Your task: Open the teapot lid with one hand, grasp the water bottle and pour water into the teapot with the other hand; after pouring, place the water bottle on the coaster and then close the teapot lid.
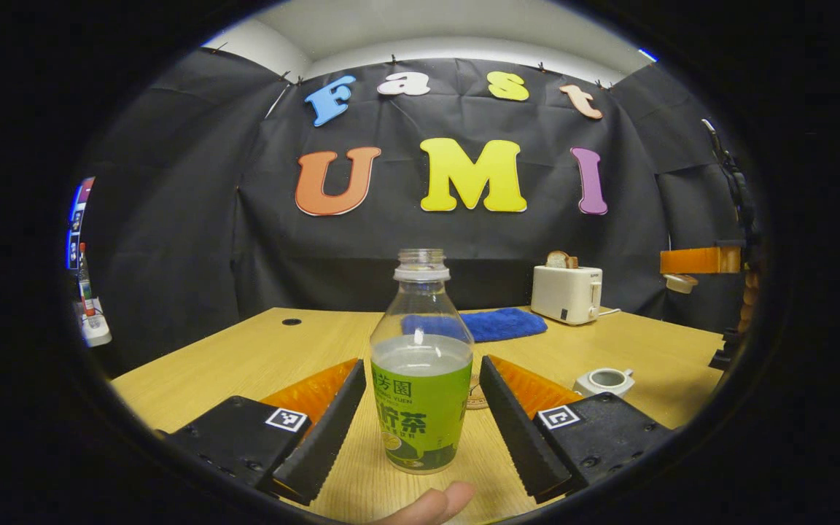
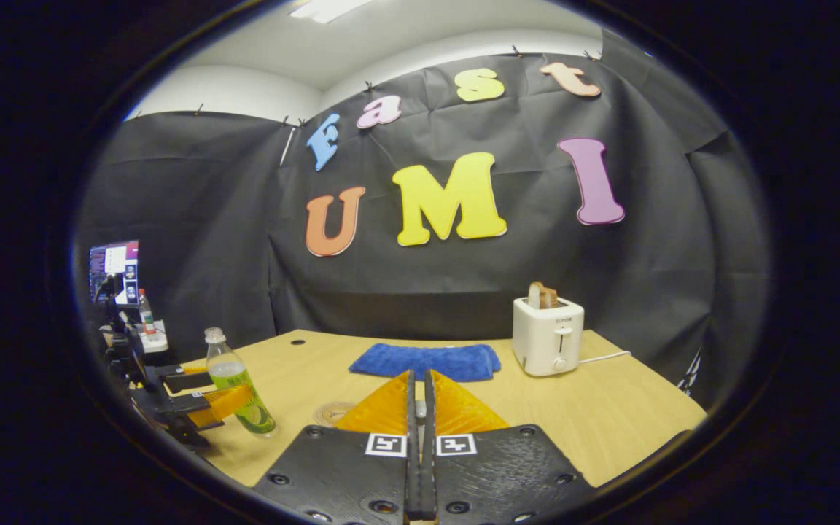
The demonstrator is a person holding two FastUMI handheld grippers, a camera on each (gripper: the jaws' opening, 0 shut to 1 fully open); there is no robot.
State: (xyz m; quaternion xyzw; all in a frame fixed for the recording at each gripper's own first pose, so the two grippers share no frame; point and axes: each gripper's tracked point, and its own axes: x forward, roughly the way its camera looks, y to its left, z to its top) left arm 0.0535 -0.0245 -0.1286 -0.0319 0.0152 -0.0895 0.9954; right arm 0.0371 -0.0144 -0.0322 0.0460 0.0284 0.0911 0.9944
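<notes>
a black-draped booth with a pale wooden desk [image 1: 259, 357]; a toaster [image 1: 567, 293] and a blue cloth [image 1: 493, 324] stand at the far edge.

left gripper [image 1: 420, 415]: fingers spread wide, released. the bottle [image 1: 421, 379] stands upright on the desk between them, uncapped, partly filled, touching neither finger. gaps show on both sides of its label. the right gripper view shows the same arrangement from the side, the bottle [image 2: 236, 383] flanked by the left gripper's fingers [image 2: 230, 401].

right gripper [image 2: 418, 415]: fingers clenched together. whether anything is pinched at their tips cannot be told.

teapot [image 1: 604, 380]: low and white, to the right of the bottle and well apart from it, its top appearing open. coaster [image 1: 475, 394]: a round disc on the desk just behind the bottle, partly hidden by it; also seen at [image 2: 334, 413].

step in hand, as judged: closing on the bottle before the pour.

risks, as judged: the bottle has no cap, so an uneven closure that meets one side first could tip it and spill the water. a grip on the soft wall that is too hard could squeeze liquid upward. a grip too low or loose could let the bottle swing when tilted over the small teapot mouth.
</notes>
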